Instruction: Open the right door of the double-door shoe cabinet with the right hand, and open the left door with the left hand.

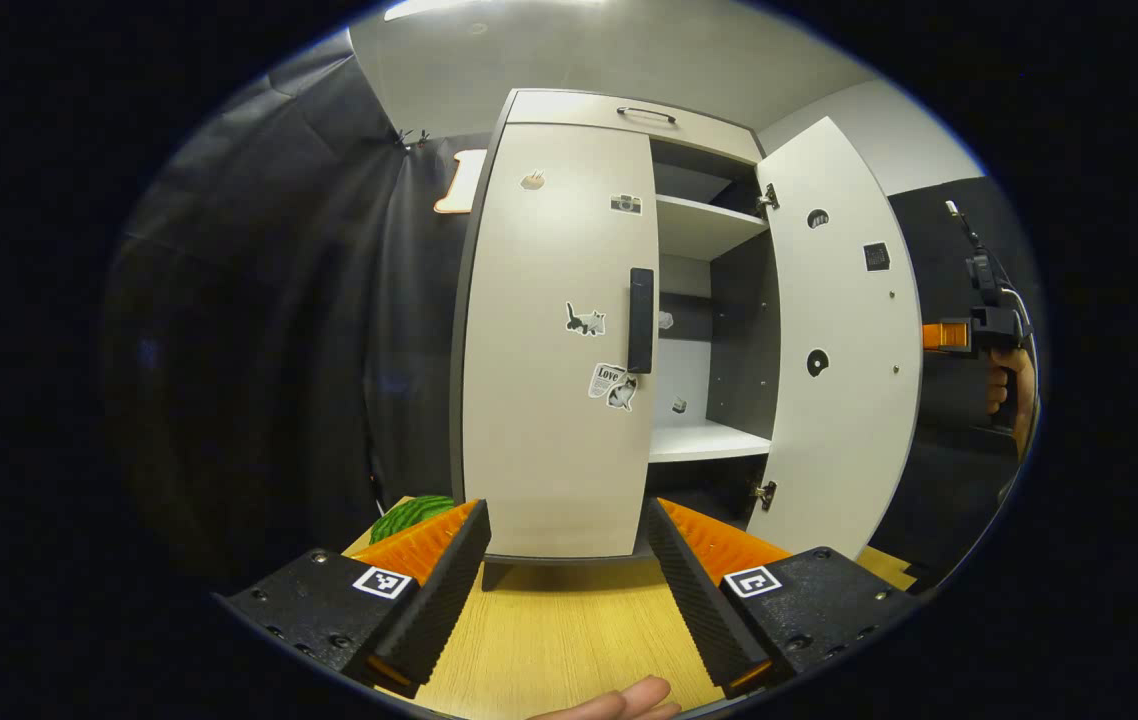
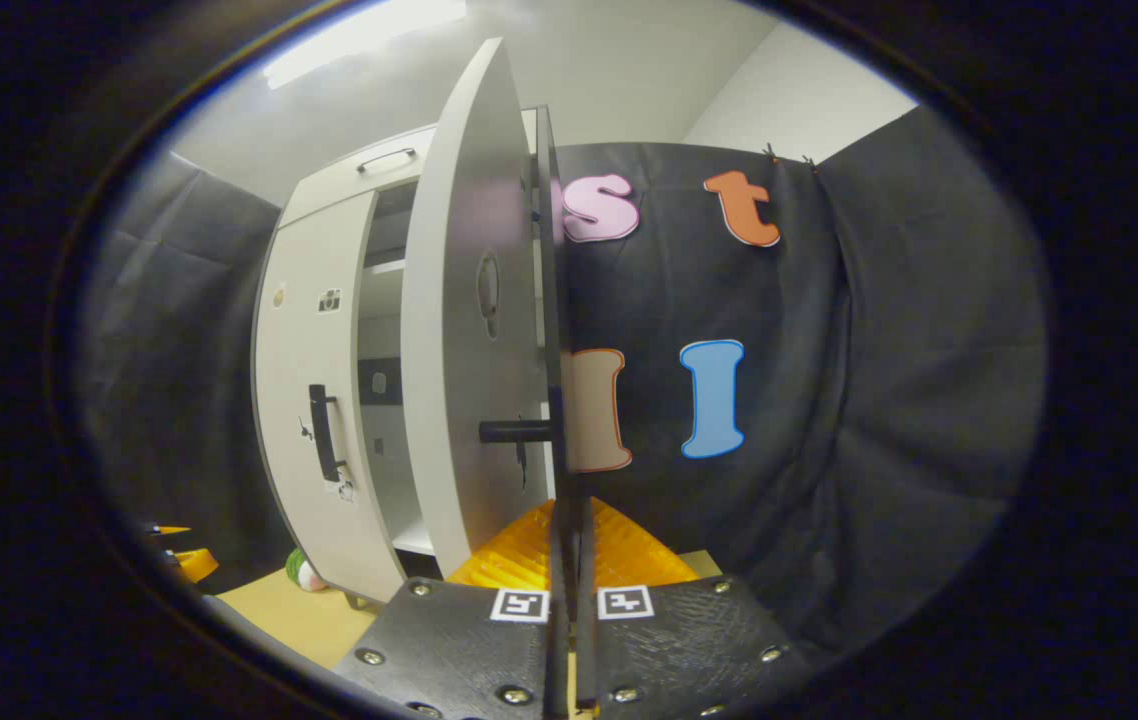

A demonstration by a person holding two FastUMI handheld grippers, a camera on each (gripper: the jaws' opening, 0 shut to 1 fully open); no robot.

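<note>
Left tongs (image 1: 564,560) gape (right tongs (image 2: 569,560) pinched).

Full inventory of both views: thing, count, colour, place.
shoe cabinet: 1, white, on the table
left door: 1, white, closed, stickers on it
left door handle: 1, black, at the door's inner edge
right door: 1, white, swung open
shelves: 2 visible, white, inside
table: 1, light wood, under the cabinet
green round object: 1, green, on the table left of the cabinet
left gripper: 1, open, facing the left door
right gripper: 1, closed, beside the right door
</note>
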